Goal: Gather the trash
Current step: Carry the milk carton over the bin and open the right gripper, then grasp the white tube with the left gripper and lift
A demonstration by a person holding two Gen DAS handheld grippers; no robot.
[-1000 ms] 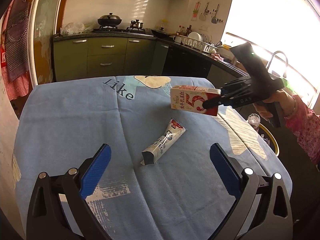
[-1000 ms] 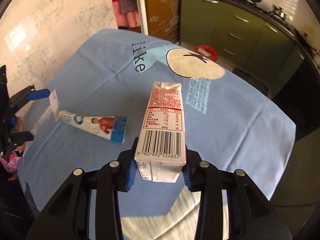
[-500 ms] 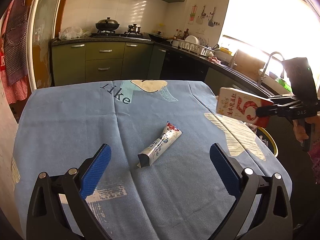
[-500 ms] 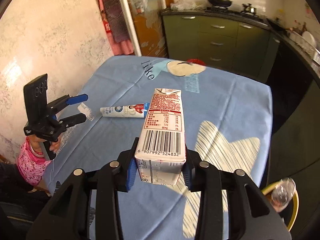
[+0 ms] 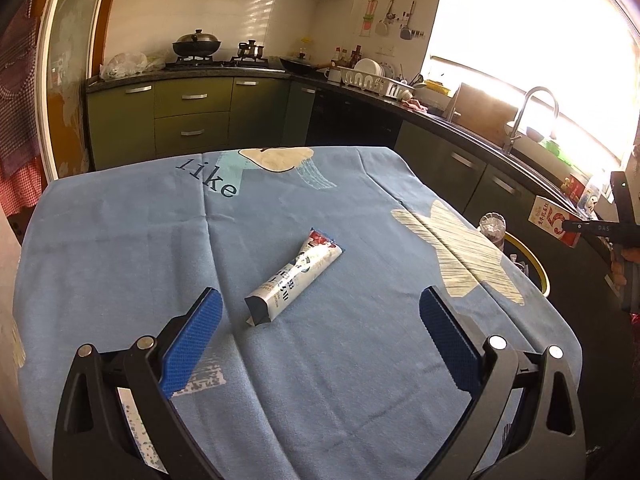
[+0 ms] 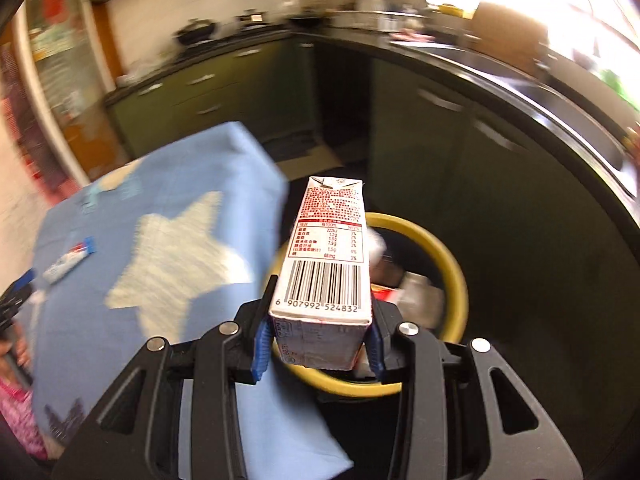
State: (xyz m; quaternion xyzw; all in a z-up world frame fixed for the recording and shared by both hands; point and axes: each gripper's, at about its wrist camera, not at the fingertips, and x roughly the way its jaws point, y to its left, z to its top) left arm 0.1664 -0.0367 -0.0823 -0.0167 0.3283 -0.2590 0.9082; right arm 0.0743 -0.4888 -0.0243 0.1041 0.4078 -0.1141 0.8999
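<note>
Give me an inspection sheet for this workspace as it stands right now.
Surface: table under a blue tablecloth printed with "like" and pale stars.
Job's things: toothpaste tube lying flat mid-table; milk carton held over the yellow-rimmed bin, which sits on the floor beside the table and already holds trash.
Clutter: nothing seen on the table beyond the tube.
Grippers: left gripper open, short of the tube, touching nothing; right gripper shut on the carton's base.
Cables: nothing seen.
Surroundings: green kitchen cabinets, wok on the stove, dish rack, sink faucet under a bright window.
</note>
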